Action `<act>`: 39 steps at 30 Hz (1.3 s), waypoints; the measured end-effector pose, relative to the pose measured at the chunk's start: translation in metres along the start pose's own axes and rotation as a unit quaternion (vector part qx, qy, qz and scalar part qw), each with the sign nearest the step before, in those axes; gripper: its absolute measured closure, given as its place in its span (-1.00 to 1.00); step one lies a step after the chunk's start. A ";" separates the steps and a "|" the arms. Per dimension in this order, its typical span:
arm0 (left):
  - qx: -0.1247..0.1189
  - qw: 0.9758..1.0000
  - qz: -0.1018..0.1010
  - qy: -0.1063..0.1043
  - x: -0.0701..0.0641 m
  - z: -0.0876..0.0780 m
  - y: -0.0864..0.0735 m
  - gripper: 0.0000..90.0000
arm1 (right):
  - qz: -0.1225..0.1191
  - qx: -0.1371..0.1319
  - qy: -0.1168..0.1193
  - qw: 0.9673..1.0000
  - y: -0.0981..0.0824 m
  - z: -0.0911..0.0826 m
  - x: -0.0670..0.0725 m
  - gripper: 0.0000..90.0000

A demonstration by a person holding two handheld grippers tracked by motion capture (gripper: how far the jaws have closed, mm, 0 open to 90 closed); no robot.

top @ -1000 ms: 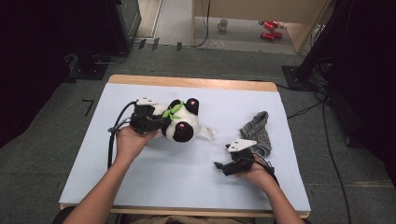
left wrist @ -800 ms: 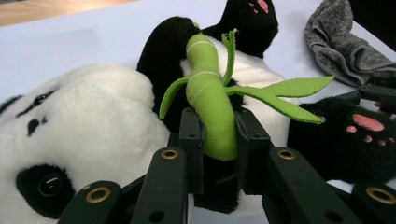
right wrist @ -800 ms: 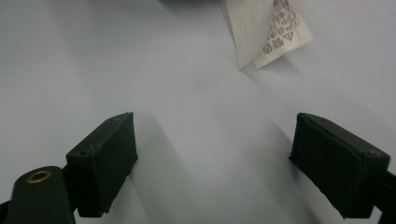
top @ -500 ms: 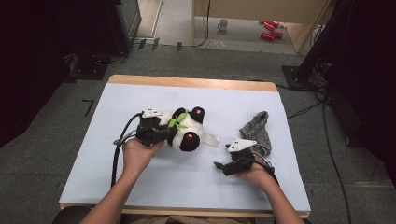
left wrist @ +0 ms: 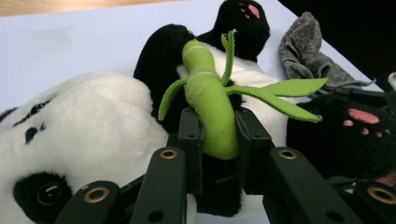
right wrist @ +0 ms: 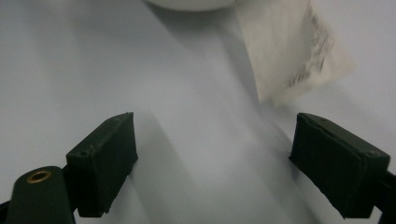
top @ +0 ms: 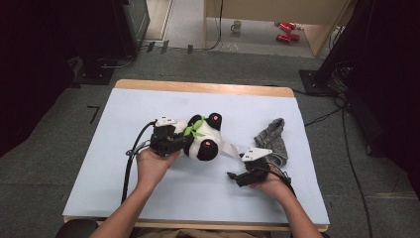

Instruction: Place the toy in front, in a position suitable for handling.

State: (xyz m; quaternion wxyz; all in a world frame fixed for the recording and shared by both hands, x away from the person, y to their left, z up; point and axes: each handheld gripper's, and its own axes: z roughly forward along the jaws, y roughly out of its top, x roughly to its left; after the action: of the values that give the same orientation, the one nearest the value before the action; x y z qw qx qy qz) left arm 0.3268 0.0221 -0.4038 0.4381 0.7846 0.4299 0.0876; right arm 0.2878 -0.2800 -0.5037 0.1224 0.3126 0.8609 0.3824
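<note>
Lying on its back near the middle of the pale blue bench point(top: 297, 198): a black-and-white plush panda point(top: 200, 141). Long axis running slantwise across the bench, head toward the left claw and the near-left, feet toward the far-right, one black foot with a pink paw print raised at the far end and another nearer the right claw. Stitched along its chest, a green felt bamboo stalk point(left wrist: 210, 107), standing roughly upright in the left gripper view, leaves fanning out to the right.

Left claw point(left wrist: 218, 140) clenched on that stalk, pads pressing its lower end from both sides, with the panda's face just to the left in its own view. Seen from above, left claw point(top: 171, 141) up against the toy's left side, hand behind it.

Right claw point(right wrist: 215, 163) released, jaws wide apart over bare bench, nothing between them; a white fabric label point(right wrist: 294, 51) from the toy just beyond. From above, right claw point(top: 235, 176) resting near the panda's lower right.

Crumpled grey sock point(top: 272, 139) beside the right hand, apart from the toy.
</note>
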 end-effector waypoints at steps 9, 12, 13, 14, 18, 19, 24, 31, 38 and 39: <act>-0.002 1.000 0.002 -0.018 0.004 0.001 -0.001 0.55 | 0.000 0.000 0.000 1.000 0.000 0.000 0.000 -0.70; -0.001 1.000 0.002 -0.025 0.005 0.000 -0.001 0.46 | 0.000 0.000 0.000 1.000 0.000 0.000 0.000 -0.70; -0.004 1.000 0.003 -0.026 0.006 -0.001 -0.001 0.43 | 0.000 0.000 0.000 1.000 0.000 0.000 0.000 -0.70; -0.006 1.000 0.005 -0.027 0.006 -0.002 -0.001 0.38 | -0.001 0.000 0.000 1.000 0.000 0.000 0.000 -0.70; -0.025 0.998 0.015 -0.062 0.010 -0.008 0.001 0.11 | -0.001 0.000 0.000 1.000 0.000 0.000 0.000 -0.70; -0.032 0.997 0.018 -0.063 0.011 -0.010 0.002 0.08 | 0.000 0.000 0.000 1.000 0.000 0.000 0.000 -0.70; -0.046 0.996 0.043 -0.057 0.018 -0.022 0.005 -0.05 | 0.000 0.000 0.000 1.000 0.000 0.000 0.000 -0.70; -0.040 0.996 0.072 -0.043 0.033 -0.036 0.006 -0.12 | 0.000 0.000 0.000 1.000 0.000 0.000 0.000 -0.70; -0.027 0.995 0.087 -0.029 0.054 -0.046 0.004 -0.15 | 0.000 -0.002 -0.002 1.000 0.000 0.000 0.000 -0.68; -0.025 0.995 0.088 -0.026 0.057 -0.047 0.003 -0.16 | 0.000 -0.002 -0.002 1.000 0.000 0.000 0.000 -0.68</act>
State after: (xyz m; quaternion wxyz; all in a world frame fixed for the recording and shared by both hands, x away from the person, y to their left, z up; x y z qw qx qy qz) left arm 0.3396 0.0927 -0.3871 0.4594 0.8100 0.3454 0.1162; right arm 0.2879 -0.2801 -0.5036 0.1246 0.3132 0.8599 0.3834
